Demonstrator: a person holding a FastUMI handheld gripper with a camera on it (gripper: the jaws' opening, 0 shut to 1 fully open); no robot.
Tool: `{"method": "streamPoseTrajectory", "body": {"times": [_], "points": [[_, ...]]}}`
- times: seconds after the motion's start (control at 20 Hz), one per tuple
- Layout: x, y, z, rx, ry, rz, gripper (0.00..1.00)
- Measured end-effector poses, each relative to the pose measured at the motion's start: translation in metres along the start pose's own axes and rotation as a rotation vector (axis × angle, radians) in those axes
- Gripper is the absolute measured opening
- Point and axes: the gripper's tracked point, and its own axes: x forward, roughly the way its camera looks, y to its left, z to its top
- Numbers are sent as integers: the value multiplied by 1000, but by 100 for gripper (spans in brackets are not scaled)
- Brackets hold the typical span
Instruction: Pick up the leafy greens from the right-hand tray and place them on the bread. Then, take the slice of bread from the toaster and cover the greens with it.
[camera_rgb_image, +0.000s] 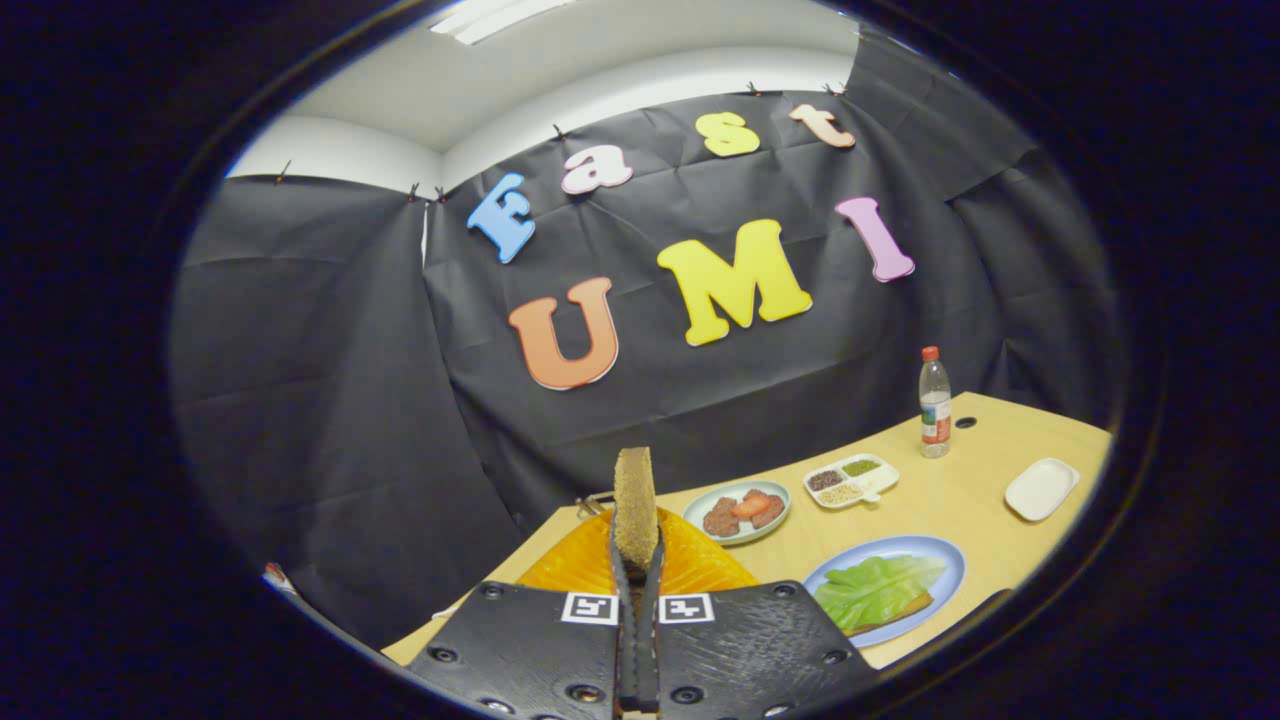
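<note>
Bread slice stands upright on its edge between the two fingers of the gripper, its lower part pinched between them and its upper part rising clear above the fingertips. The jaws are closed almost fully, with only the thickness of the slice between them, and both fingers press on its flat faces. Directly beneath and behind the held slice is the orange toaster, whose rounded top shows on both sides of the fingers; whether the slice's bottom edge is clear of the toaster cannot be told, since the fingers cover it.

To the right of the fingers, on the wooden table, a blue plate holds the leafy greens, which lie spread over another slice of bread whose brown crust shows along their lower edge. Beyond the toaster sits a pale plate with reddish and brown food pieces. Just right of it is a white divided dish with small heaps of seeds or grains in its compartments. Further back stands a clear bottle with a red cap, upright, and well to its right lies a white tray.
</note>
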Motion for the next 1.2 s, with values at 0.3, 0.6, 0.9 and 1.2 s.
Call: {"method": "streamPoseTrajectory", "body": {"times": [0.3,0.6,0.9,1.2], "points": [[-8,-57,13,-93,0,-75,0],[5,-116,-16,-134,67,-129,0],[29,-152,-73,-99,181,-163,0],[37,-184,-103,24,233,-178,0]]}}
